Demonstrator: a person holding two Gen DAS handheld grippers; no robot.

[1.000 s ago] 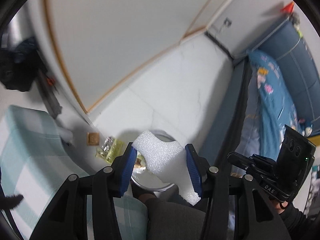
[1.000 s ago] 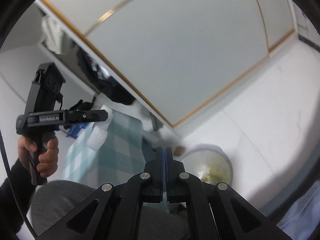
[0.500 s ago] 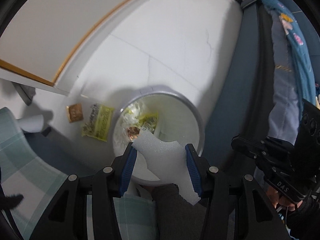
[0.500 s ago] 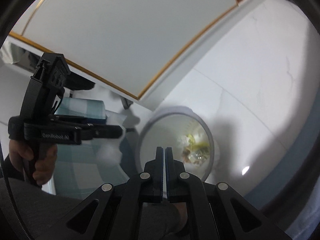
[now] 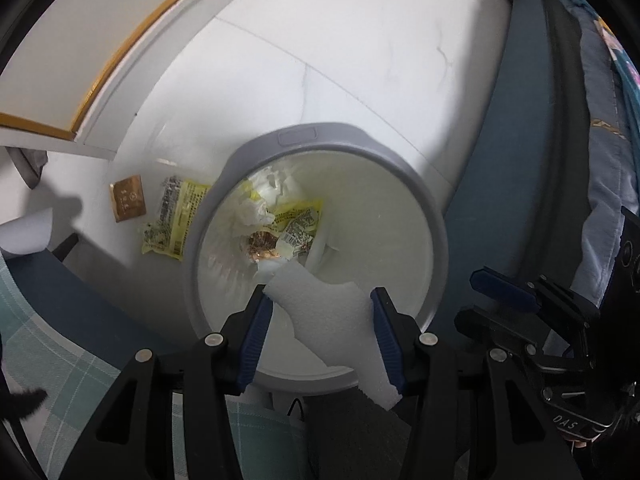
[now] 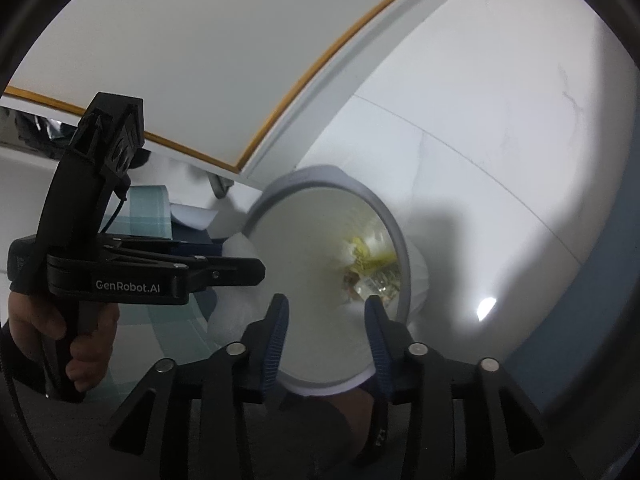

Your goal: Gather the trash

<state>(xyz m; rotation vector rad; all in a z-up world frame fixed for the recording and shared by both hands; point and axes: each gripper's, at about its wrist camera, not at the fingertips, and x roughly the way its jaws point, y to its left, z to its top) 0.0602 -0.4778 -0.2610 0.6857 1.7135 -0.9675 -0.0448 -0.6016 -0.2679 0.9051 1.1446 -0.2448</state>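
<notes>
Trash bin, a round white pail with a grey rim (image 5: 434, 240), sits directly beyond the left gripper (image 5: 320, 312), whose jaws pinch a jagged white foam chunk (image 5: 336, 316) over its mouth. Spreading them squarely above the liner should drop it among the wrappers; a yellow printed wrapper (image 5: 176, 220) and a small brown packet (image 5: 128, 198) lie on the floor, left of the jaws.

From the right wrist, the right gripper (image 6: 326, 332) has just been opening; its jaws stand spread and empty before the bin.

Both wrist views steeply downward, close above, sharing the trash bin (image 5: 400, 168) (image 6: 384, 208)
</notes>
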